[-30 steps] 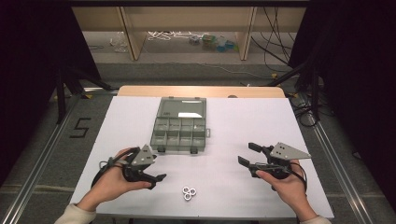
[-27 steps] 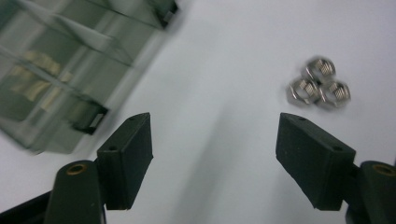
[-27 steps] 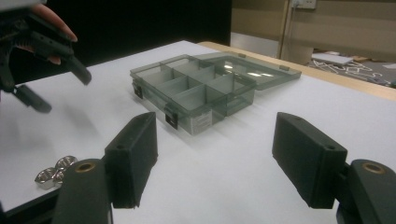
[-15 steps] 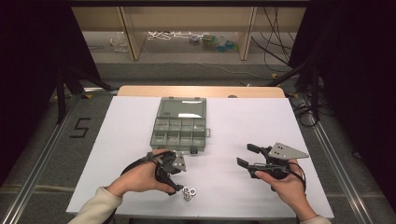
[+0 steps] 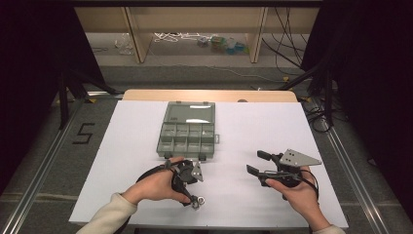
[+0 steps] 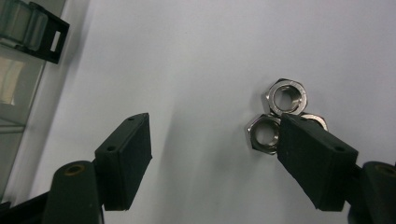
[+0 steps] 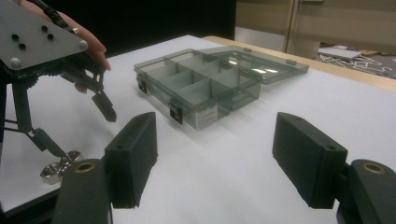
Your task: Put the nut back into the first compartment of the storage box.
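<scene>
Three steel hex nuts (image 5: 197,200) lie clustered near the white table's front edge. My left gripper (image 5: 186,191) points down over them, open. In the left gripper view two nuts (image 6: 264,134) show whole beside the inner face of the right-hand jaw, which covers part of the third; the gap of my left gripper (image 6: 212,126) holds nothing else. My right gripper (image 5: 255,162) hovers open to the right, nothing between its jaws (image 7: 215,123). Its view shows the left gripper (image 7: 86,133) over the nuts (image 7: 58,169).
A grey transparent organizer box (image 5: 167,144) with its lid laid back sits at the table's middle, compartments looking bare (image 7: 205,84); its latch edge shows too (image 6: 44,32). The white table (image 5: 272,126) ends close in front of the nuts. Shelving stands beyond the far edge.
My left gripper has swung rightward from the table's left side and lowered over the nuts. The right gripper has held still.
</scene>
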A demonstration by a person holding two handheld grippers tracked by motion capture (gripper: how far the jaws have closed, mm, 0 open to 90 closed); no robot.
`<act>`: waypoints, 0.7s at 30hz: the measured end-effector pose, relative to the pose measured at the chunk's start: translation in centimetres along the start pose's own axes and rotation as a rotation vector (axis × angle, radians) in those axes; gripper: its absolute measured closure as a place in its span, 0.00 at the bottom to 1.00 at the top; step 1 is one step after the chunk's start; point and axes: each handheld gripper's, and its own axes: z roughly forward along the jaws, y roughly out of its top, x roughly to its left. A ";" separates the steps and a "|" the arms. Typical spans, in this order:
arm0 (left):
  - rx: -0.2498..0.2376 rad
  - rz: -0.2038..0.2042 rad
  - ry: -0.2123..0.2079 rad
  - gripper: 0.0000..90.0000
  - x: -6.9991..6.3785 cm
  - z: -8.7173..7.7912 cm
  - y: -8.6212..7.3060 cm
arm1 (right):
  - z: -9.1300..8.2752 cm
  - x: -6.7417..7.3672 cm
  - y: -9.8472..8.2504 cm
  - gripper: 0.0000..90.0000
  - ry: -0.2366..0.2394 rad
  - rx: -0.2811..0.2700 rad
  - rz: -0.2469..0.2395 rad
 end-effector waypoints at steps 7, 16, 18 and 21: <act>-0.029 -0.032 -0.029 0.29 -0.1 0.4 0.1 | 0.0 0.0 0.0 0.35 -0.025 -0.005 -0.032; -0.009 -0.041 -0.044 0.29 0.1 0.7 0.5 | -0.2 0.0 0.1 0.35 -0.020 0.037 -0.016; -0.003 -0.050 -0.044 0.28 0.1 0.7 0.6 | -0.2 0.0 0.1 0.35 -0.021 0.032 -0.023; 0.001 -0.052 -0.049 0.28 0.2 0.7 0.6 | -0.1 0.0 0.0 0.35 -0.011 0.019 -0.014</act>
